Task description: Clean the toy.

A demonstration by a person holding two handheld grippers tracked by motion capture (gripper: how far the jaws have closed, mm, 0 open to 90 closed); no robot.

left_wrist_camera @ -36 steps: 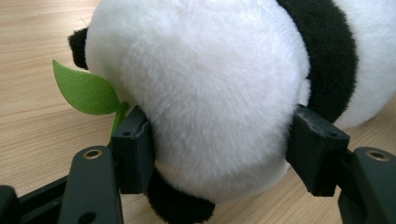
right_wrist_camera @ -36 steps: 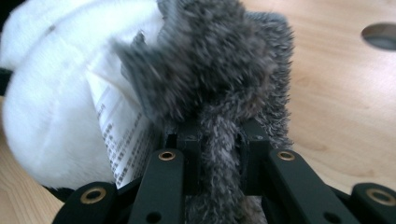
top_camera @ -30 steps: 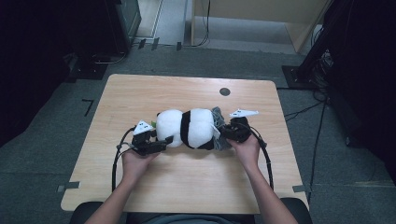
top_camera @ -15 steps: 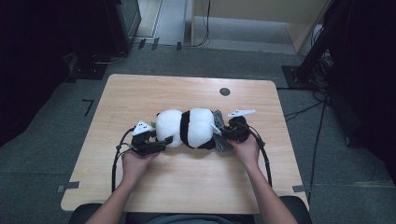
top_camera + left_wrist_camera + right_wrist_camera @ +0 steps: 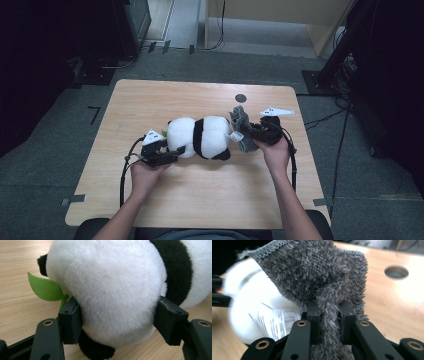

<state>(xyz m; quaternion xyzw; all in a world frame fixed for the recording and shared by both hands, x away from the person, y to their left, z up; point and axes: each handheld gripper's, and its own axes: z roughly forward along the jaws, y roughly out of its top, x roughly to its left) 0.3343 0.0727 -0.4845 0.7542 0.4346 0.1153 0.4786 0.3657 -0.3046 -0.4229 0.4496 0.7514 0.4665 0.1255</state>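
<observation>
Partly hidden panda's (image 5: 249,312) blurred label (image 5: 279,320) behind cloth (image 5: 322,277)

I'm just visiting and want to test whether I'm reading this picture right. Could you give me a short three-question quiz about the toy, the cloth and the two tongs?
1. True or false: the right tongs are pinched shut on the grey cloth.
2. Which part of the panda toy sits between the pads of the left tongs? A) its white rounded end B) its paper label C) its green leaf
3. Fill in: the round dark hole in the table lies on the ____ side of the cloth, away from the person.

Key
1. True
2. A
3. far
</observation>
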